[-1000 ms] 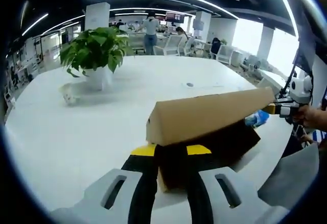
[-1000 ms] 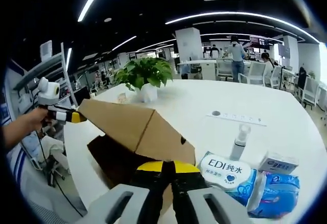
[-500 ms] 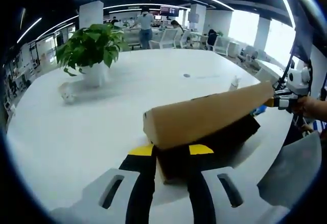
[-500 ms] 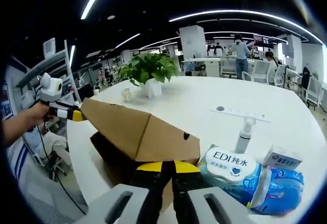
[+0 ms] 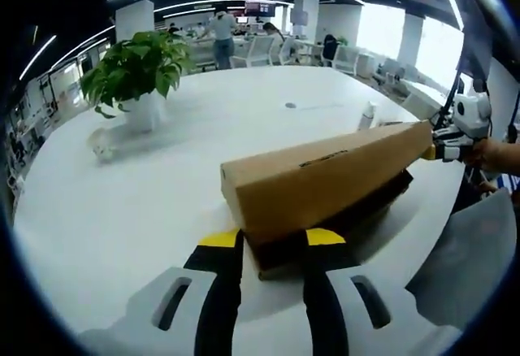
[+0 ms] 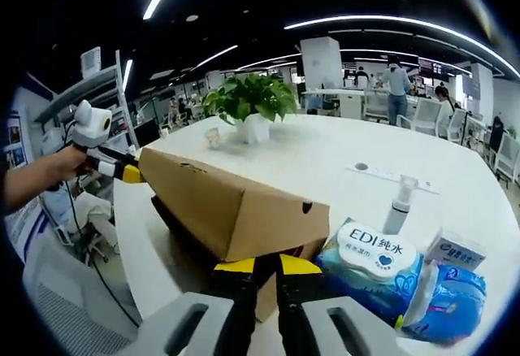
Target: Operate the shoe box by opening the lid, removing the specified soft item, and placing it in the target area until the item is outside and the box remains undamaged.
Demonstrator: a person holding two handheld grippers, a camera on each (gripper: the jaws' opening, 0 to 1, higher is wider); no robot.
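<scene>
Lowered since the earlier frames, the cardboard lid [image 5: 325, 181] now sits closer to the dark box base [image 5: 341, 226], its top nearer level; one second ago it was tilted up more steeply.

Left gripper view: the left gripper [image 5: 272, 246] rises from the near edge, its black jaws with yellow tips standing either side of the near end of the shoe box; whether they pinch it cannot be told. The box lies on the white table [image 5: 122, 210]. At the far right end of the lid, the right gripper [image 5: 443, 151] meets the lid's corner, held by a hand [image 5: 496, 154] reaching in from the right. A potted plant [image 5: 134, 67] stands far left, a small spray bottle [image 5: 367, 115] beyond the box.

Right gripper view: the right gripper [image 6: 264, 271] has its jaws close together at the near end of the box, under the lid [image 6: 236, 201]; the grip itself is hidden. At the far left, the left gripper [image 6: 130, 171] touches the lid's corner, with a hand [image 6: 65, 165] and forearm extended behind it. Just right of the box lies a blue wipes pack [image 6: 382, 262] marked EDI, a spray bottle [image 6: 398, 203] behind it, and a small white carton [image 6: 457, 250] beside that. The plant [image 6: 252, 104] stands far centre.
</scene>
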